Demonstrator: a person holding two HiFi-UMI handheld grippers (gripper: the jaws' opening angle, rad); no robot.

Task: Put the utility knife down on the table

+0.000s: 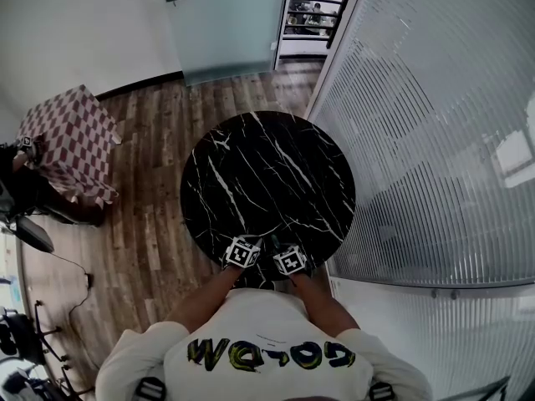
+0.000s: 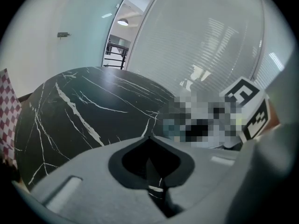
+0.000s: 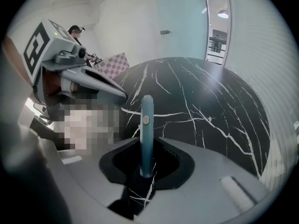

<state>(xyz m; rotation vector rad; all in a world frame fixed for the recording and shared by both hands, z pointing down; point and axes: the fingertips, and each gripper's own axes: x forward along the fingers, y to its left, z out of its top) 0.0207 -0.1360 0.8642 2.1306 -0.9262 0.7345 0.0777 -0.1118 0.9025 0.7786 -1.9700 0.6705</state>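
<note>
A slim blue utility knife (image 3: 146, 129) stands edge-on between the jaws of my right gripper (image 3: 147, 169), which is shut on its lower end. Its free end points out over the round black marble table (image 3: 210, 97). My left gripper (image 2: 149, 141) has its jaws together with nothing between them, and it hovers over the same table (image 2: 84, 111). In the head view both marker cubes, the left one (image 1: 243, 251) and the right one (image 1: 289, 261), sit side by side at the table's near edge (image 1: 267, 174). From the right gripper view the left gripper (image 3: 81, 76) shows close at the upper left.
A red-and-white checkered covered block (image 1: 71, 140) stands on the wooden floor to the left. A ribbed glass wall (image 1: 435, 140) curves along the table's right side, and a glass door (image 1: 230, 23) is at the back. Dark equipment and cables (image 1: 25, 224) lie at far left.
</note>
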